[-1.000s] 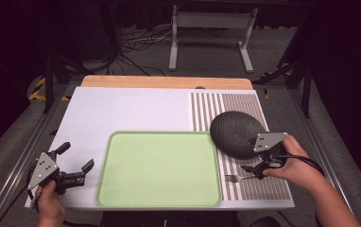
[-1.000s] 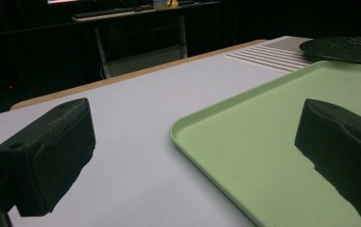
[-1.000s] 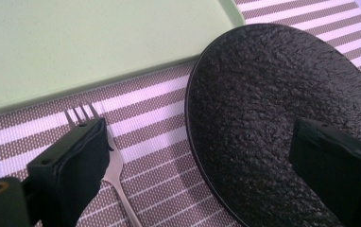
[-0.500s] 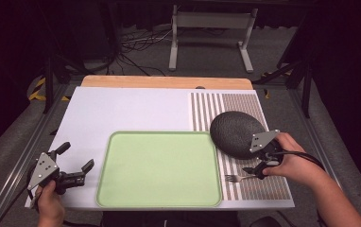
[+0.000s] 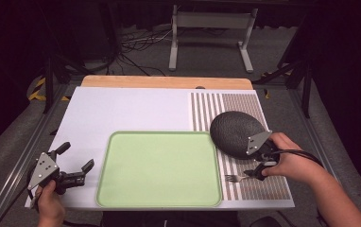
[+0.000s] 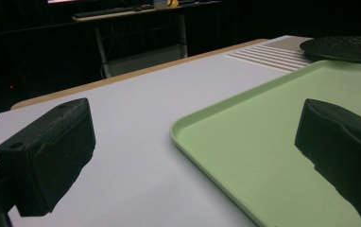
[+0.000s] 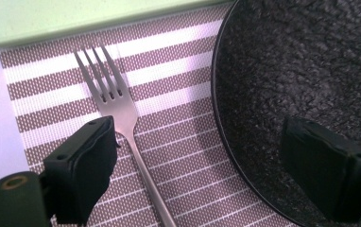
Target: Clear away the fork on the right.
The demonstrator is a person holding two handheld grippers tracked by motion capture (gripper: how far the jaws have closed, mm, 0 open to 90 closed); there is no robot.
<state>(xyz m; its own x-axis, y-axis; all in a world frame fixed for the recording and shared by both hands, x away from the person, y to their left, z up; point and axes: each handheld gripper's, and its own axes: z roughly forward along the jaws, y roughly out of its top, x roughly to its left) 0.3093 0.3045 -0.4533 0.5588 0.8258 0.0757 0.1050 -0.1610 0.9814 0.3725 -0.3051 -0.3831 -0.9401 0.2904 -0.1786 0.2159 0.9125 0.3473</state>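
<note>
Jaws released on your right gripper (image 7: 193, 175), fork (image 7: 122, 113) between them, plate (image 7: 306, 66) alongside; nothing gripped yet, left gripper (image 6: 193, 161) idle, also released.

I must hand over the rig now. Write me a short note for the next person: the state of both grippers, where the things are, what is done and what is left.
Left gripper: open, holds nothing, at the table's left edge beside the pale green plastic tray.
Right gripper: open, low over the striped placemat; one jaw by the silver metal fork, the other over the black textured plate.
Done: nothing gripped or on the tray.
Left: probably close on the fork or plate and move it.
</note>
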